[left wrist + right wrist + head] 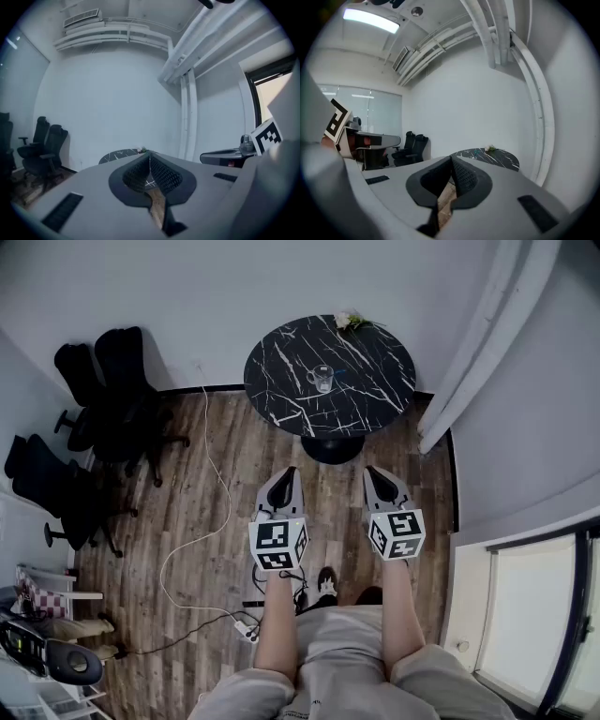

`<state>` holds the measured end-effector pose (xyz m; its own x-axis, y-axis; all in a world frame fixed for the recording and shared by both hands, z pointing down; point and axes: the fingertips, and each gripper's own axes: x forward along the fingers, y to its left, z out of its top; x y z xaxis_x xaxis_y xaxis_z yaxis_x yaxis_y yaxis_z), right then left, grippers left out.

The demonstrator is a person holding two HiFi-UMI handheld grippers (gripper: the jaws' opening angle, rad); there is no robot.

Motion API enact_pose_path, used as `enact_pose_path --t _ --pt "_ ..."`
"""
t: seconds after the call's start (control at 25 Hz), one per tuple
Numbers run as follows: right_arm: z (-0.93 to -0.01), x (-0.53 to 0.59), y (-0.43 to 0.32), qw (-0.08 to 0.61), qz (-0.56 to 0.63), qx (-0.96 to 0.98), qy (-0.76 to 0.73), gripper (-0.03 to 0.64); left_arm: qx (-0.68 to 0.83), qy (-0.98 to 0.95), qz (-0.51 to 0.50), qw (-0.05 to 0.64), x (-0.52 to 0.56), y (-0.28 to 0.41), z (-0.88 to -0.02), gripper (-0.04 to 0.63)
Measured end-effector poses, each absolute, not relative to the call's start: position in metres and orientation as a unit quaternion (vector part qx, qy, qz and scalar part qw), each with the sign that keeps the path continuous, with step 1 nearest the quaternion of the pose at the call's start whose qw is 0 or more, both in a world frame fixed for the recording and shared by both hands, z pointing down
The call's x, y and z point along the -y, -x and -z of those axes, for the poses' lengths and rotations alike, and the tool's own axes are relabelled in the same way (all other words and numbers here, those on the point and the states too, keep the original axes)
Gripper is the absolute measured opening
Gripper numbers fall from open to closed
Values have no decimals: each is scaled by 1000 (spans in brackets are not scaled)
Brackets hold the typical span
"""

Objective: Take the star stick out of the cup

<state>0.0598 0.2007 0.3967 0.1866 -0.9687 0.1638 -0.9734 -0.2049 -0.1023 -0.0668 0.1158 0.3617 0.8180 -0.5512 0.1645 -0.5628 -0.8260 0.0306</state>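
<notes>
Cup (pixel 321 378) upright near middle of round worktop (pixel 281 404). Stick too small to make out, only faint blue streak at cup's right side. Flowers (pixel 352 322) at far edge, clear of reach path. My left gripper (pixel 285 474) and right gripper (pixel 374 474) both fully closed, holding nothing, side by side over floor, well short of worktop. Judged: neutral carry before approach, task not begun.

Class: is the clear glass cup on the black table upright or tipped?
Upright: the clear glass cup stands on the round black marble table, rim facing up.
</notes>
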Motion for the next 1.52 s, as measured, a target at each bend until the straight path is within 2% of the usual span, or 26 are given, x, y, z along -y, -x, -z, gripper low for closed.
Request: enact_pose_path --t 0.24,0.36,0.52,0.64,0.84,1.08,1.52 --pt "-384 -251 -50 7 -98 636 -766 34 305 -949 -73 31 -177 73 -352 25" --pt "-390 -301 -49 10 -104 640 -761 34 315 -945 -73 49 -224 72 -359 25" --pt "-399 -371 -56 -26 -117 633 -765 35 318 -942 -73 84 -292 71 -371 25" --pt "-413 -403 -54 -18 -116 645 -755 35 322 -940 -74 89 -327 78 -386 25" --pt "-408 -428 -29 35 -72 706 -703 35 339 -932 -87 88 -348 84 -405 25" --pt "-390 -428 -51 31 -41 702 -710 35 329 -938 -87 65 -344 59 -395 25" --pt "-378 -360 -84 -105 -119 683 -713 34 306 -946 -84 58 -261 41 -386 25"
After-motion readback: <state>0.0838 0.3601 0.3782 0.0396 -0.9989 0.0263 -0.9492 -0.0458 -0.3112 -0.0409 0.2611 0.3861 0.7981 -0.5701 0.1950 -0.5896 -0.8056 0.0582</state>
